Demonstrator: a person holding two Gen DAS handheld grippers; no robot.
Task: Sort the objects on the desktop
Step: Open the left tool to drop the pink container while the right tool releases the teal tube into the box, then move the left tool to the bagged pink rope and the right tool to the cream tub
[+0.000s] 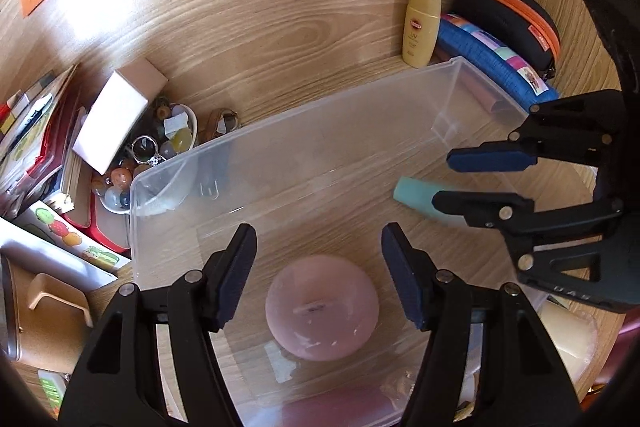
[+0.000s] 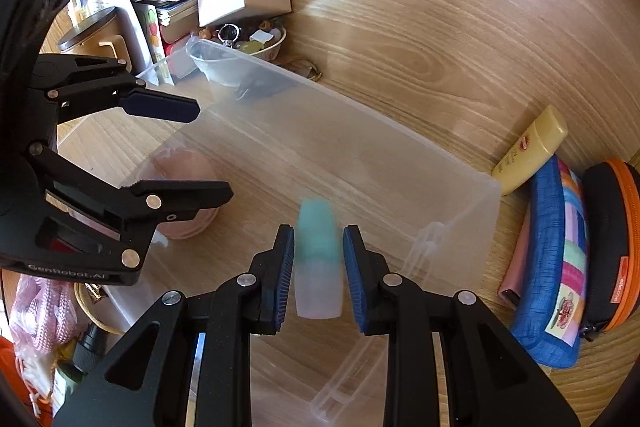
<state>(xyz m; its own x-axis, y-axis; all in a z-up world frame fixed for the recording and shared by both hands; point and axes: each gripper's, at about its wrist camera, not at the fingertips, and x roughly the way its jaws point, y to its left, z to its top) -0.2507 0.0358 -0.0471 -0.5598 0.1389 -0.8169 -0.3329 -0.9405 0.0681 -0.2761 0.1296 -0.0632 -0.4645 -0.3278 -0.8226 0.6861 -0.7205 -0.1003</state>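
Left wrist view: the left gripper [image 1: 319,275] hangs spread and empty above a round pink plastic jar [image 1: 322,307] lying in the clear plastic storage bin [image 1: 280,131]. It looks light, smooth and slippery; take it across its widest part.

Right wrist view: the right gripper [image 2: 319,269] pinches a small teal-capped translucent bottle [image 2: 318,259] over the bin.

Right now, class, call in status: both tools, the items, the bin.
Right tool shut on teal-capped bottle over clear bin. Left tool open above pink round jar in bin. Nothing blocking.
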